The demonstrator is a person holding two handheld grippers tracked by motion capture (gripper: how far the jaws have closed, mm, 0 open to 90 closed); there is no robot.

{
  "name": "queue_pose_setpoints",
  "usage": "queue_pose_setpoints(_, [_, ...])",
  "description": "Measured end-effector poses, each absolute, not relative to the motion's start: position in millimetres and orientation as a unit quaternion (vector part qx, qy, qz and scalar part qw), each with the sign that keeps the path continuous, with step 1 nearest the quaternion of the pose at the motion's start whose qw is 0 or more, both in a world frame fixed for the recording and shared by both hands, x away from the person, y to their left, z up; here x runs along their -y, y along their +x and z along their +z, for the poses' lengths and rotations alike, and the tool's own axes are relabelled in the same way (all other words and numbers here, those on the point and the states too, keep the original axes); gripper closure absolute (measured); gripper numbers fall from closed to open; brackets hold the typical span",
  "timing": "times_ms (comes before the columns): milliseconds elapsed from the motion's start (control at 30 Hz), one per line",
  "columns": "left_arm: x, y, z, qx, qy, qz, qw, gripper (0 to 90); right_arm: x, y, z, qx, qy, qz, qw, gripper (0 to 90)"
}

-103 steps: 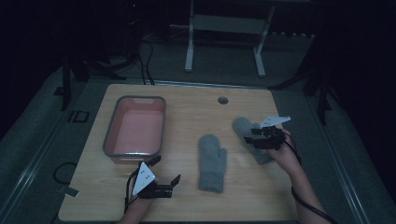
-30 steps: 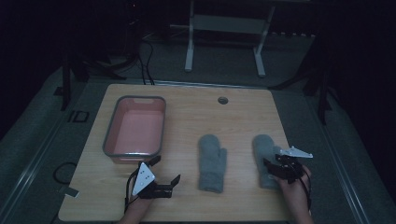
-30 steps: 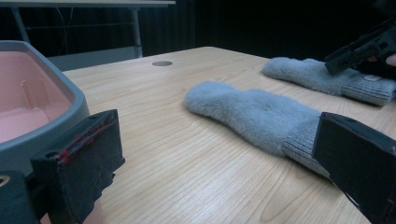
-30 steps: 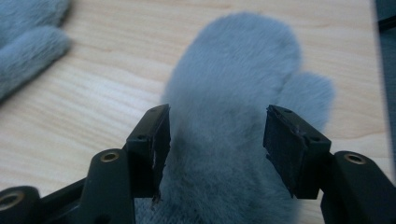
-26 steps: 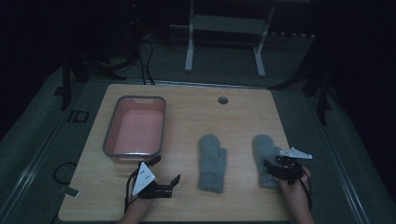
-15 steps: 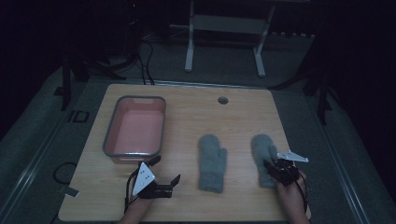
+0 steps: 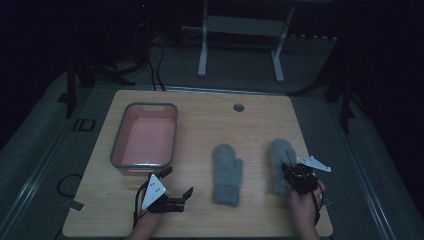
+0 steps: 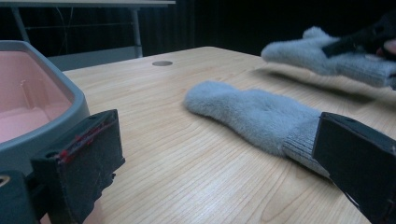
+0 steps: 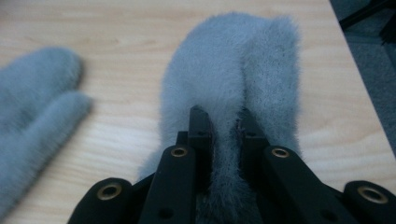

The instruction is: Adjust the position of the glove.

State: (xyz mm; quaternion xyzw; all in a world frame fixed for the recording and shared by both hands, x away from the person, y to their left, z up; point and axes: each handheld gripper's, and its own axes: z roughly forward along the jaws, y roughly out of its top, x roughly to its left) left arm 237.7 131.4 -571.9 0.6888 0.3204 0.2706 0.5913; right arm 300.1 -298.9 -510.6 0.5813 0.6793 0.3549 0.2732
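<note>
In the left gripper view, the far mitten is blurred and its cuff runs off the right edge. The near mitten has its cuff hidden behind a black jaw. In the right gripper view, the right tool covers the held mitten's cuff.

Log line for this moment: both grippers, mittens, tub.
right gripper: just closed, shut on right mitten | left gripper: open, holds nothing | left mitten: flat on table | pink tub: untouched
</note>
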Motion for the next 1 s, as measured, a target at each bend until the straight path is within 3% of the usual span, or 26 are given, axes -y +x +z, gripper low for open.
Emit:
queue_pose_setpoints(300, [-132,238,-572,-0.321,0.689,0.27,0.592,2.2,258,301,-483,-0.683,0.567,0.374,0.268,80.6])
queue_pose_setpoints(433, [-132,238,-572,-0.32,0.689,0.27,0.591,2.2,225,297,-477,-0.694,0.553,0.392,0.241,80.6])
queue_pose_setpoints(1000, [-132,238,-572,-0.32,0.689,0.27,0.592,2.2,151,289,-499,-0.718,0.548,0.398,0.161,80.2])
